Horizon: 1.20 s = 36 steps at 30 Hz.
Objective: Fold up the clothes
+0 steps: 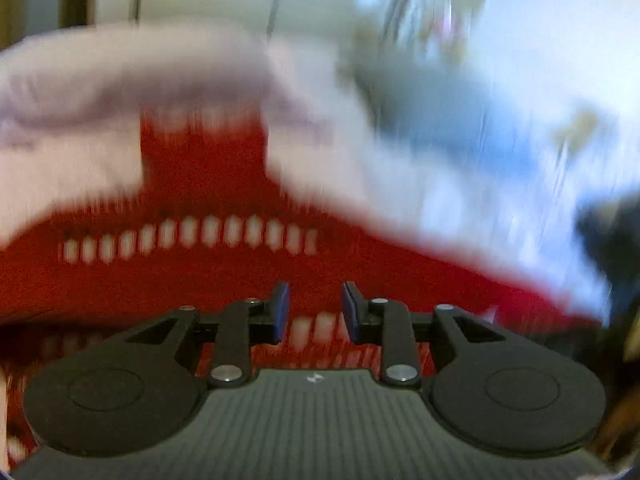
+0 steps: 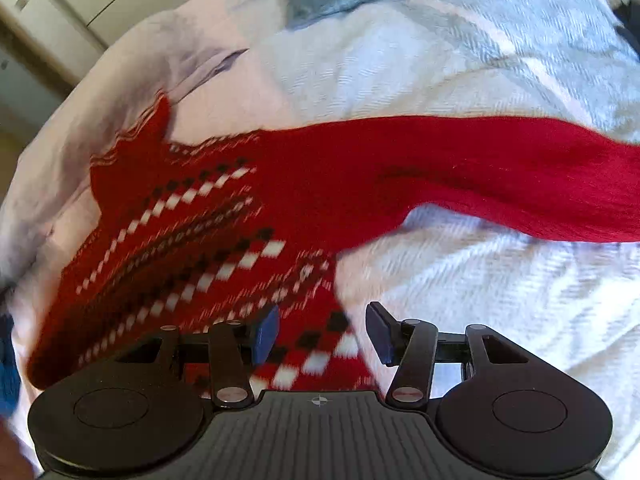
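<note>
Red knitted sweater (image 2: 400, 168), matt, white bedcover (image 2: 500, 300) seemingly ribbed cloth

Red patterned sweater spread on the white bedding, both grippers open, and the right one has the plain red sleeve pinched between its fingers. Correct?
Not quite. The right gripper has nothing pinched: the right wrist view shows its jaws apart over the patterned part of the red sweater, while the plain red sleeve trails off to the side, away from the fingers. The rest holds: sweater on the white bedding, left gripper open too.
</note>
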Motion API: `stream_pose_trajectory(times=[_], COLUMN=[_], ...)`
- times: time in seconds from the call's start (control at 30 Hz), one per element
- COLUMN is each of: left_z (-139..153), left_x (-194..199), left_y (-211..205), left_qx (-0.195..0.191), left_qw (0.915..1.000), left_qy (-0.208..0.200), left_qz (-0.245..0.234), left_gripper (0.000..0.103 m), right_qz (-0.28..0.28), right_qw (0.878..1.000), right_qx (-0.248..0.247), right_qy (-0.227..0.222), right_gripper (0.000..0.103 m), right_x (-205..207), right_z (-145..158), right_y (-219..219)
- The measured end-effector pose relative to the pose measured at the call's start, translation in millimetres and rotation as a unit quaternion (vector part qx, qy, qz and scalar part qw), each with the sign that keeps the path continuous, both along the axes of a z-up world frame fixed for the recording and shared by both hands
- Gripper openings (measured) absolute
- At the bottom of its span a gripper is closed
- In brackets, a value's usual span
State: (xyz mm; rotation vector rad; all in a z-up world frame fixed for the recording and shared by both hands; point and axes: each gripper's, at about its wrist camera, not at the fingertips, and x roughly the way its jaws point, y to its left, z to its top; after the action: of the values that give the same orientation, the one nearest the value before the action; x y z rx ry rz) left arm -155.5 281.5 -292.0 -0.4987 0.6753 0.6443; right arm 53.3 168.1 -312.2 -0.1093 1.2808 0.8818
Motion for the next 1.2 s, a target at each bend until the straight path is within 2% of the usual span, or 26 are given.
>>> stream_pose_trajectory(times=[0.07,0.13,0.2,0.27,0.33,0.47,0.53,0.63,0.67,0.7,0.73,0.77,0.83,0.9,0.97,1.0,1.07,1.1,1.13,1.2], left_z=[-16,-18,-21,-23,-23,-29,-35,-42,-44,-46,-47,-47,-49,-48,-52,-54,-64,-65,-65,-66], left_x=[-16,-44,-72,-102,-125,-159,-164,-172,-173,-174,-175,-175,-167,-161,-150,-145,-134,-133,-132,-130], left_y=[-8,-2,13,26,46,72,83,95,100,105,108,112,119,115,104,99,91,91,91,92], left_qx=[0.0,-0.004,-0.006,0.01,0.026,0.019,0.013,-0.009,-0.019,-0.029,-0.038,-0.043,-0.02,0.026,0.076,0.101,0.137,0.139,0.14,0.141], left_qw=[0.9996,0.9984,0.9947,0.9876,0.98,0.9696,0.9665,0.9657,0.9658,0.967,0.9685,0.9702,0.9715,0.9736,0.9735,0.9702,0.9582,0.9565,0.9551,0.9523], left_qy=[0.029,0.047,0.078,0.114,0.143,0.167,0.167,0.139,0.122,0.099,0.079,0.061,0.077,0.125,0.174,0.198,0.249,0.255,0.26,0.27], left_qz=[0.003,0.03,0.067,0.107,0.136,0.177,0.194,0.219,0.228,0.233,0.233,0.231,0.224,0.189,0.128,0.096,0.037,0.03,0.024,0.013], left_gripper=[0.026,0.026,0.026,0.026,0.028,0.031,0.032,0.034,0.033,0.032,0.029,0.012,0.007,0.008,0.008,0.008,0.008,0.008,0.008,0.011], right_qz=[-0.023,-0.045,-0.068,-0.092,-0.114,-0.148,-0.162,-0.168,-0.16,-0.149,-0.138,-0.126,-0.097,-0.081,-0.083,-0.084,-0.085,-0.086,-0.091,-0.104], right_qw=[0.998,0.991,0.98,0.966,0.959,0.961,0.961,0.961,0.963,0.965,0.968,0.971,0.973,0.97,0.973,0.973,0.986,0.991,0.992,0.987], right_qx=[0.035,0.07,0.105,0.138,0.152,0.13,0.122,0.125,0.128,0.131,0.135,0.144,0.189,0.224,0.217,0.214,0.145,0.103,0.083,0.106], right_qy=[0.051,0.102,0.153,0.197,0.21,0.195,0.188,0.183,0.177,0.169,0.161,0.146,0.089,0.039,0.01,-0.005,-0.007,0.005,0.025,0.053], right_gripper=[0.052,0.052,0.052,0.052,0.052,0.052,0.052,0.05,0.02,0.005,0.003,0.002,0.002,0.001,0.001,0.001,0.001,0.002,0.002,0.002], right_x=[4,8,11,15,16,22,24,22,21,21,20,19,15,13,14,15,19,22,25,30], right_z=[-9,-19,-28,-37,-45,-66,-75,-81,-80,-78,-76,-71,-47,-29,-24,-22,-45,-62,-77,-86], right_y=[3,6,9,13,21,43,54,65,68,70,73,74,73,67,60,57,59,61,61,57])
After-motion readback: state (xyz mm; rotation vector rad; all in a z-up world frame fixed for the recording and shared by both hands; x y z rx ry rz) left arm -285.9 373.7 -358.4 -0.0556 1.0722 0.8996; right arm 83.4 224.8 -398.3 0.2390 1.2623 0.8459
